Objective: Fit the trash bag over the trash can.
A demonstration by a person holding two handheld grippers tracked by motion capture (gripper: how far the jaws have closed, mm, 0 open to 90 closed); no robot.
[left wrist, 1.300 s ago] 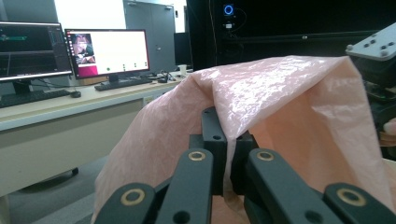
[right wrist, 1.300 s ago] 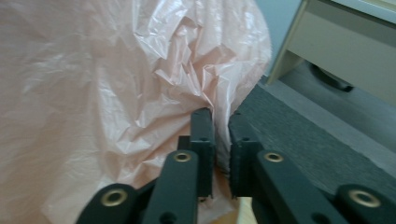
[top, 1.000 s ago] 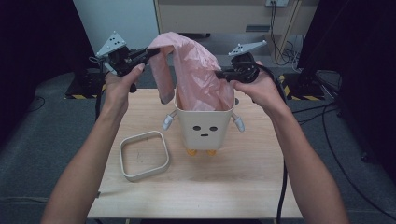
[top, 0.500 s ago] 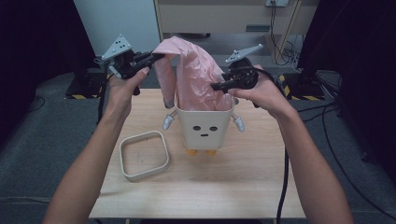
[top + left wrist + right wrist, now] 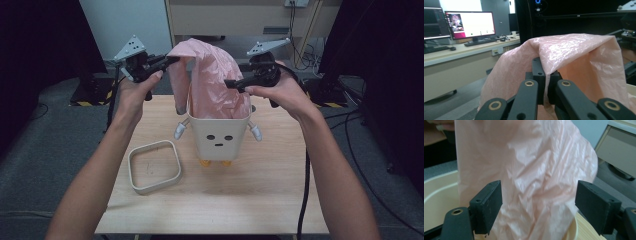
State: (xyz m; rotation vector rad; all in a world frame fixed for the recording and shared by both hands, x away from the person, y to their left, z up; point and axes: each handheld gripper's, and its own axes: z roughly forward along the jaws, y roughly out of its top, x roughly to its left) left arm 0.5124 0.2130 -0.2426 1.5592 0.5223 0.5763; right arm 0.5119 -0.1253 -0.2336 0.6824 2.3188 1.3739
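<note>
The left gripper (image 5: 172, 61) pinches the top of the pink bag (image 5: 210, 80) tight and holds it up high. The bag hangs down into the little cream bin with a face (image 5: 218, 136), which stands on the wooden table (image 5: 280, 175) near a square cream ring (image 5: 154, 166). The right gripper (image 5: 537, 205) has its jaws wide apart, with the bag between them.

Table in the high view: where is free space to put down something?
Bare wood lies along the near edge of the table in front of the bin and square frame, also right of the bin. Crowded: above the bin, where both grippers meet the pink bag.
</note>
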